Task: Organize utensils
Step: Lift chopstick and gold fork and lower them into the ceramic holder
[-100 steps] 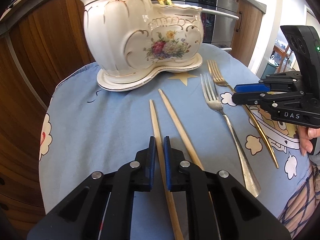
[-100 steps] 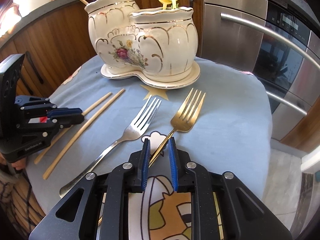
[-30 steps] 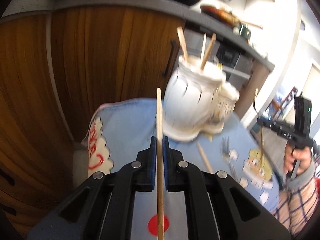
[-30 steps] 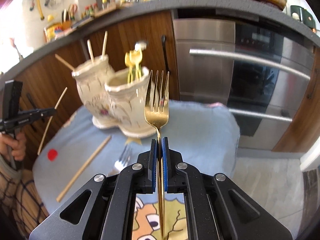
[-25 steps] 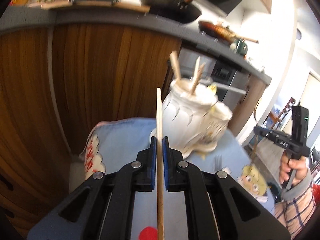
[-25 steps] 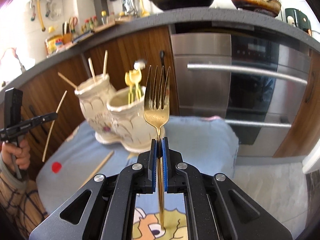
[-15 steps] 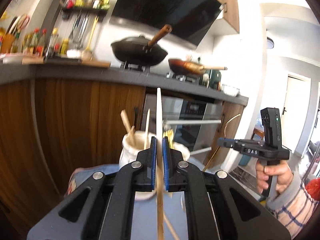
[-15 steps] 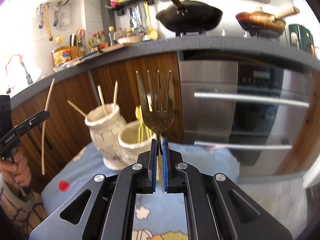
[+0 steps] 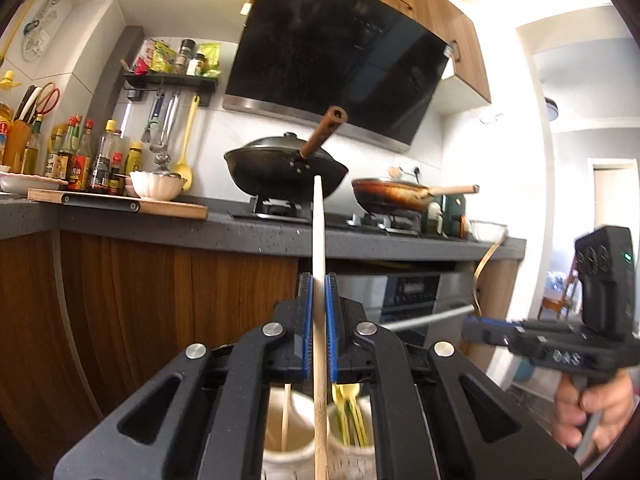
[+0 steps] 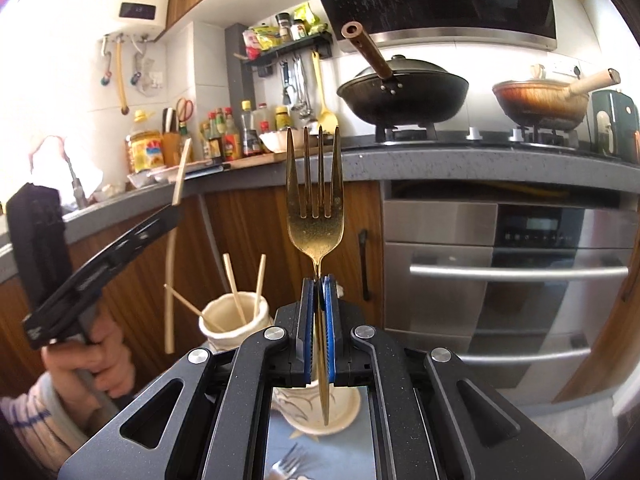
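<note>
The left tool (image 9: 318, 312) clenches a pale wooden chopstick (image 9: 319, 240) upright, above the cream ceramic two-pot utensil holder (image 9: 288, 432) with yellow spoons (image 9: 350, 412). The right tool (image 10: 319, 312) grips a gold metal fork (image 10: 315, 208), tines up. A silver fork (image 10: 288, 466) lies on the blue cloth-covered bench (image 10: 280, 440) below.

A blue cloth (image 10: 320, 456) covers the tabletop; on it stand the cream ceramic holder's saucer (image 10: 340, 410) and a silver fork (image 10: 289, 465).
</note>
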